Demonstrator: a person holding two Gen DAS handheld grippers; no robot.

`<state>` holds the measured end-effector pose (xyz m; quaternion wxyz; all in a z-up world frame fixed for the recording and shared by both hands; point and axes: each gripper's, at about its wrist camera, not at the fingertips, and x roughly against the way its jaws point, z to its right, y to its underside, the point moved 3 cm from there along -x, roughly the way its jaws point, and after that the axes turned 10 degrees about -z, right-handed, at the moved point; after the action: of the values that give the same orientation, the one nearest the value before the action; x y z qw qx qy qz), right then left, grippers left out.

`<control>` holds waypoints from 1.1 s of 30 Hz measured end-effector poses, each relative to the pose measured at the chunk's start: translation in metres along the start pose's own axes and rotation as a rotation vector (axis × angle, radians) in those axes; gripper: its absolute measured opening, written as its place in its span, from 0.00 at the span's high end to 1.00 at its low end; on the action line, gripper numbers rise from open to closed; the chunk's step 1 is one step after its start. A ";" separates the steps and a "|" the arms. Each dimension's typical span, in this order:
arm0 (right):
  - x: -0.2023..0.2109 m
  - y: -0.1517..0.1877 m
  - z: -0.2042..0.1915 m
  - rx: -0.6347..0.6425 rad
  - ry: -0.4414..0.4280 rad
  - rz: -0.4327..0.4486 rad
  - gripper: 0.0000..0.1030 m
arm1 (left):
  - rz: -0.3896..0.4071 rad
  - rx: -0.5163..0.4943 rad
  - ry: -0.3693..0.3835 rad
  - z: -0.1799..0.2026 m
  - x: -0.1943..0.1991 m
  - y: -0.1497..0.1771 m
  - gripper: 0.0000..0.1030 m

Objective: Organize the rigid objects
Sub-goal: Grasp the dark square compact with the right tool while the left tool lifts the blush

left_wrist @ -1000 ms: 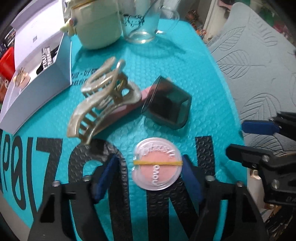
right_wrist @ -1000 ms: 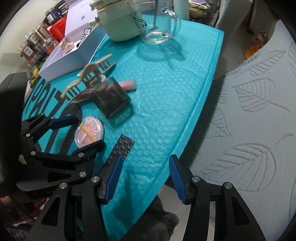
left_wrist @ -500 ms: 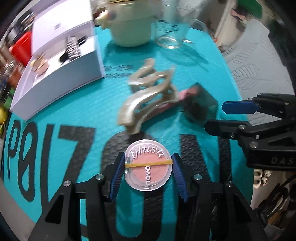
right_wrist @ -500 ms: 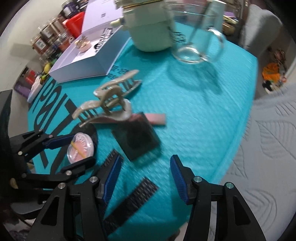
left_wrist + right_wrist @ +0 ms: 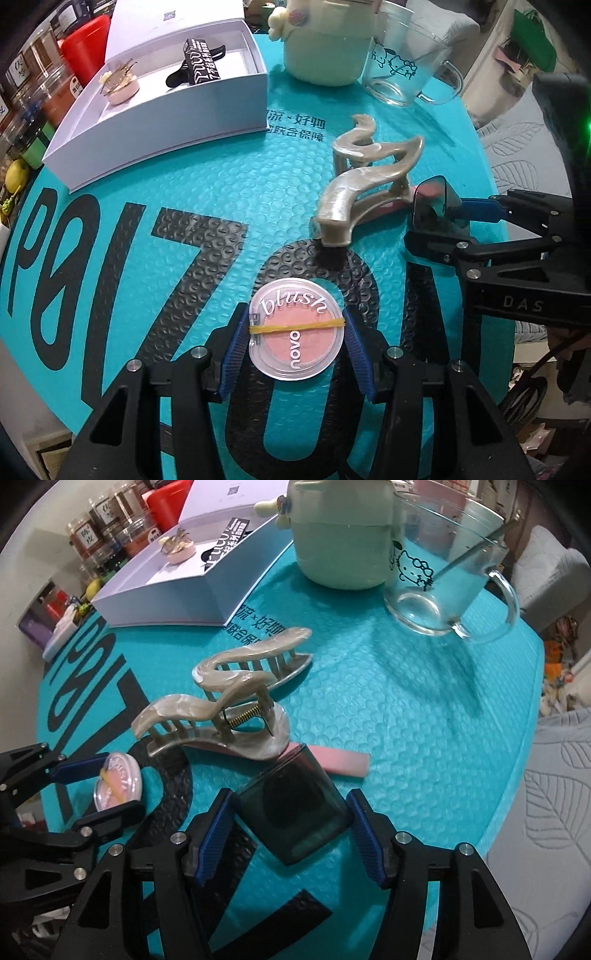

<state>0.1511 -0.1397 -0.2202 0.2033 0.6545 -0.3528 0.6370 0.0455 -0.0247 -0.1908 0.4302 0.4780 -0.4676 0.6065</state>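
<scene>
A round clear blush compact (image 5: pixel 295 343) with a yellow rubber band across it sits between the blue pads of my left gripper (image 5: pixel 294 314), which is shut on it over the teal bubble mat (image 5: pixel 207 177). To its right, my right gripper (image 5: pixel 289 795) straddles a dark translucent square box (image 5: pixel 291 819); its jaws are opening and the box stands between the pads. The same gripper (image 5: pixel 432 221) and box (image 5: pixel 430 206) show at the right of the left wrist view. A pearly beige hair claw (image 5: pixel 221 709) lies just beyond, on a pink flat bar (image 5: pixel 343 762).
An open white box (image 5: pixel 166 125) at the back left holds a black clip and a small pink dish. A pale green jar (image 5: pixel 325 55) and a glass mug (image 5: pixel 402 74) stand at the back. Jars crowd the far left. A grey leaf-pattern cushion (image 5: pixel 554 812) borders the mat's right edge.
My left gripper closed on the blush compact and shifted left with it. My right gripper moved in from the mat's edge, and its pads now stand on both sides of the dark box.
</scene>
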 end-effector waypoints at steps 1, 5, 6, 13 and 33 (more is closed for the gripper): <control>0.000 0.000 0.000 0.001 0.002 0.002 0.39 | 0.001 0.001 0.000 -0.001 0.001 0.000 0.51; 0.000 0.003 -0.003 -0.004 -0.003 0.005 0.40 | 0.006 0.002 0.000 -0.006 0.003 0.001 0.51; 0.000 0.005 -0.005 -0.005 -0.011 0.003 0.40 | 0.007 0.002 -0.001 -0.006 0.003 0.001 0.51; 0.005 0.020 -0.019 -0.029 -0.031 -0.015 0.40 | 0.004 -0.004 0.024 -0.013 0.013 0.006 0.51; 0.062 0.075 -0.068 -0.163 -0.037 0.026 0.40 | 0.077 -0.145 0.005 -0.019 0.087 0.025 0.51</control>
<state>0.0463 -0.1532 -0.1665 0.2411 0.6428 -0.4158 0.5965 0.0028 -0.0047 -0.1109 0.4413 0.4258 -0.5273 0.5881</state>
